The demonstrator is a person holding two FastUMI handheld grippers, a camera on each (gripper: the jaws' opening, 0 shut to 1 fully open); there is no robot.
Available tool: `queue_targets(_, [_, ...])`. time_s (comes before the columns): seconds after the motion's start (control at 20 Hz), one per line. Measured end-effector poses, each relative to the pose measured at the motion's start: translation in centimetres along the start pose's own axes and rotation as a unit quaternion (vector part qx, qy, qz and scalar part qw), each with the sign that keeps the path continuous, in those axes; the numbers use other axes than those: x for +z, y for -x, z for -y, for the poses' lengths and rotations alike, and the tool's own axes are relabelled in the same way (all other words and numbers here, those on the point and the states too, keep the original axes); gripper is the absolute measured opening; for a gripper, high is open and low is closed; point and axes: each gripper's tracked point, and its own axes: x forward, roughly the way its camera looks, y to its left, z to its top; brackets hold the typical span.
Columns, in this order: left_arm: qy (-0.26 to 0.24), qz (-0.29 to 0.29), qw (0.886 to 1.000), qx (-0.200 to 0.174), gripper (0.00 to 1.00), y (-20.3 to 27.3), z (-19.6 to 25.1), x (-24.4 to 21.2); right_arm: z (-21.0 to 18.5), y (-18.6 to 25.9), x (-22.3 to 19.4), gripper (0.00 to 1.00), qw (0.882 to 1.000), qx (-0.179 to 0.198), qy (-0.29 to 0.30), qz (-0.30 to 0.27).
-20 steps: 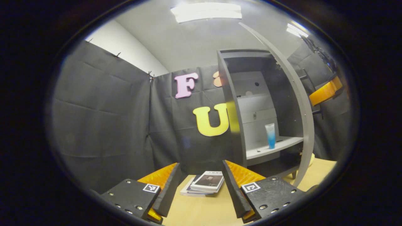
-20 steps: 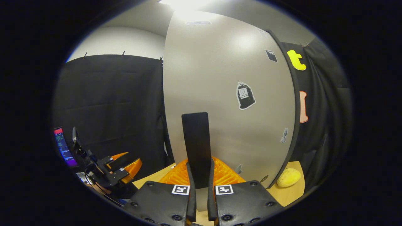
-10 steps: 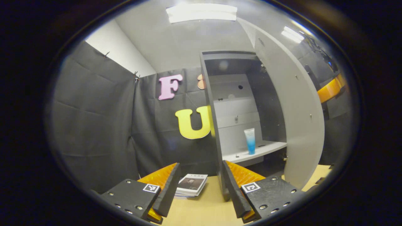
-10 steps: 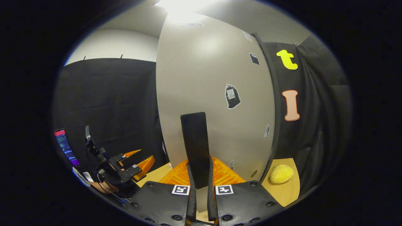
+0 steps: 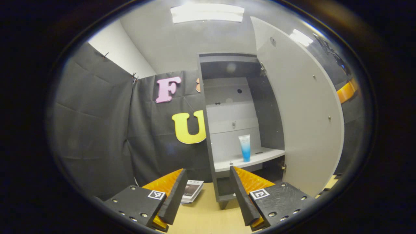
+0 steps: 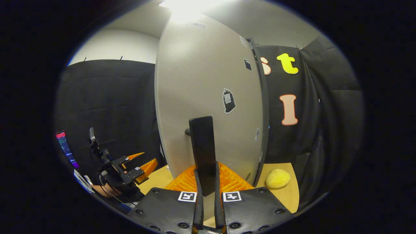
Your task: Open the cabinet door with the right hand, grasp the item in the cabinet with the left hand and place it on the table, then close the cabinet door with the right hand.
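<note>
The grey cabinet stands with its door swung wide. A blue and white tube stands upright on the inner shelf. My left gripper is open and empty, low over the table, short of the cabinet front. In the right gripper view, my right gripper is shut on the door's black handle, against the door's outer face. The left gripper also appears there, off to the left. The right gripper peeks out past the door's edge.
A small stack of books lies on the wooden table left of the cabinet foot. A yellow sponge-like lump sits on the table beyond the door's hinge side. A lit monitor is at far left.
The door has swung farther open with my right gripper still on its handle. The left gripper view has turned right, bringing the cabinet interior and tube toward the centre.
</note>
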Motion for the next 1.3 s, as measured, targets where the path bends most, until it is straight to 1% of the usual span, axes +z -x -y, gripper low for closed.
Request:
queue_targets(0.05, [0.001,-0.001,1.0,-0.004,0.79,-0.1,0.6,0.0,0.2,0.0,0.0,0.12,1.0,-0.004,-0.002,0.0])
queue_targets(0.1, [0.002,-0.001,1.0,-0.008,0.79,-0.2,1.1,0.0,0.3,0.1,0.1,0.15,1.0,-0.008,-0.003,0.001])
queue_targets(0.35, [0.008,-0.006,1.0,-0.021,0.78,-0.3,3.2,-0.2,1.5,0.0,0.0,0.15,0.999,-0.033,-0.004,0.005])
queue_targets(0.4, [0.007,-0.007,1.0,-0.023,0.79,-0.5,3.5,-0.2,1.8,0.1,0.0,0.14,0.999,-0.04,-0.008,0.006])
queue_targets(0.55, [0.006,-0.008,1.0,-0.028,0.79,-0.7,4.4,0.0,2.9,0.2,0.0,0.15,0.997,-0.071,-0.014,0.012])
queue_targets(0.8, [0.007,-0.006,0.999,-0.037,0.79,-0.8,6.1,0.4,5.8,1.0,-0.1,0.14,0.991,-0.127,-0.028,0.02])
queue_targets(0.85, [0.004,-0.007,0.999,-0.04,0.79,-0.9,6.6,0.3,6.3,1.4,0.0,0.09,0.991,-0.131,-0.031,0.023])
queue_targets(0.9, [0.003,-0.008,0.999,-0.042,0.79,-1.0,6.8,0.2,6.5,1.2,0.1,0.07,0.992,-0.121,-0.041,0.025])
queue_targets(0.95, [0.001,-0.009,0.999,-0.044,0.79,-1.1,7.0,0.2,6.4,1.3,0.3,0.08,0.992,-0.11,-0.052,0.028])
queue_targets(1.05, [0.001,-0.01,0.999,-0.047,0.78,-1.4,7.7,0.3,6.2,1.7,0.2,0.13,0.993,-0.095,-0.068,0.028])
queue_targets(1.2, [-0.001,-0.009,0.999,-0.053,0.8,-1.7,8.5,0.8,6.3,3.0,-0.2,0.14,0.992,-0.1,-0.068,0.027])
queue_targets(1.3, [-0.004,-0.007,0.998,-0.057,0.79,-2.1,9.3,1.0,5.3,4.1,-0.1,0.14,0.993,-0.085,-0.076,0.03])
